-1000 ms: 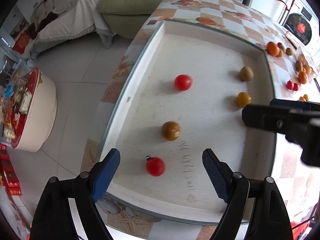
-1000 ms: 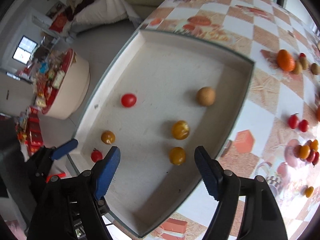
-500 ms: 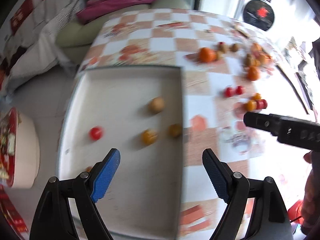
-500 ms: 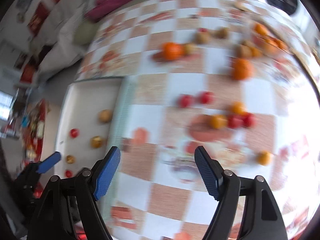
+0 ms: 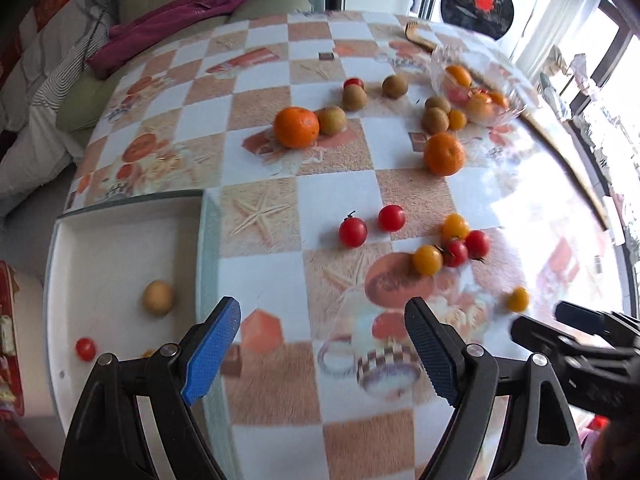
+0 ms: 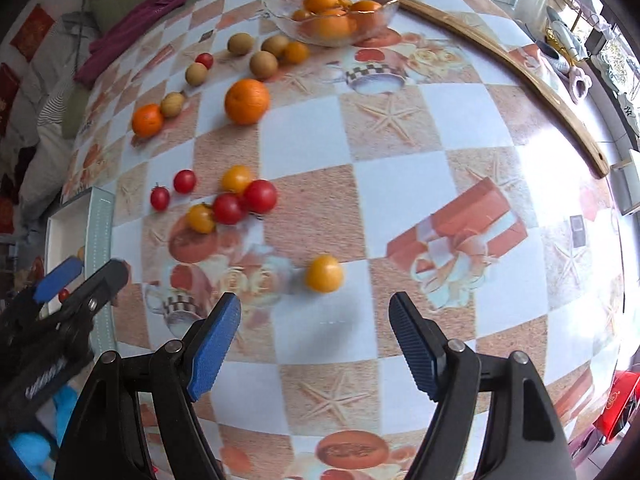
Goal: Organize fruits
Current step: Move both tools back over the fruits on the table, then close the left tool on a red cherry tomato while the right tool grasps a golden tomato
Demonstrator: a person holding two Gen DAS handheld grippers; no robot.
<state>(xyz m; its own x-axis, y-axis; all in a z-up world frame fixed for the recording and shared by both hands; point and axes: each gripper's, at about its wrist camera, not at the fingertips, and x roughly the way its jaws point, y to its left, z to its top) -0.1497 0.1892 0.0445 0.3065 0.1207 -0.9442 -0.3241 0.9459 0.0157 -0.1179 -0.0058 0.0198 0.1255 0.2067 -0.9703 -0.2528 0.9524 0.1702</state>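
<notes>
My left gripper (image 5: 322, 344) is open and empty over the table beside the white tray (image 5: 116, 240), which holds a brown fruit (image 5: 157, 298) and a red tomato (image 5: 85, 349). My right gripper (image 6: 314, 338) is open and empty, just short of a lone yellow tomato (image 6: 324, 273), also seen in the left wrist view (image 5: 517, 299). A cluster of red and yellow tomatoes (image 6: 234, 200) lies left of it. Two oranges (image 5: 297, 127) (image 5: 444, 153) and several brown fruits (image 5: 354, 97) lie farther back.
A glass bowl (image 6: 384, 10) of oranges stands at the far side, also in the left wrist view (image 5: 440, 62). A wooden strip (image 6: 520, 72) runs along the table's right edge. A sofa (image 5: 132, 20) is beyond the table. The left gripper shows at the right wrist view's left edge (image 6: 76, 284).
Both grippers have swung away from the tray to the right, over the patterned table. The scattered tomatoes, oranges and glass bowl have come into view. Both stay open.
</notes>
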